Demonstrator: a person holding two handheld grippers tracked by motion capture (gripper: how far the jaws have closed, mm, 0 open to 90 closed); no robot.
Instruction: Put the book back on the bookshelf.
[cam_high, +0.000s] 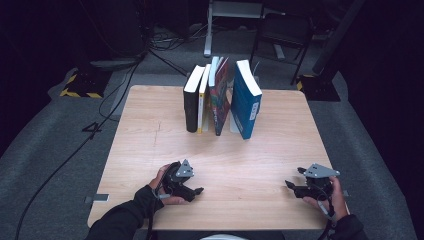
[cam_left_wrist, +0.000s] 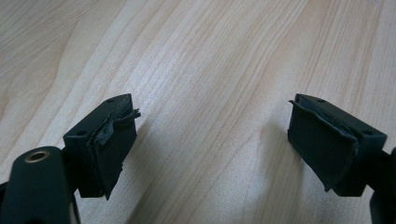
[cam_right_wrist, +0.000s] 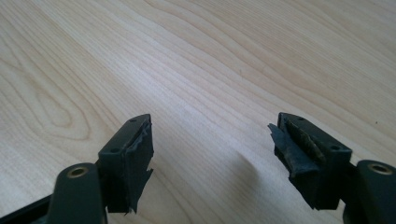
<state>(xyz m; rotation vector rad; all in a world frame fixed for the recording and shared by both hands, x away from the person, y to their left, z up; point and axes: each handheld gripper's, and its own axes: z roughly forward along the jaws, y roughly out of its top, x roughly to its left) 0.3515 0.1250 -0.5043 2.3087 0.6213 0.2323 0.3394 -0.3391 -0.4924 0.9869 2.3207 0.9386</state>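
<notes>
Both grippers empty at the near edge, books untouched

We hold the left gripper (cam_high: 196, 191) and right gripper (cam_high: 290, 186) low over the desk (cam_high: 150, 150) near its front edge, jaws spread and grasping nothing. The books (cam_high: 221, 97) stand upright in a row near the far edge, well apart from us. We judge the work not yet begun; reaching them is left.

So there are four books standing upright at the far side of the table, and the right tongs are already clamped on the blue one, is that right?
Not quite. The four books do stand upright at the far side of the table, but the right tongs are not on the blue book. The high view shows them near the front edge, well apart from it, and the right gripper view shows their jaws open over bare wood.
</notes>
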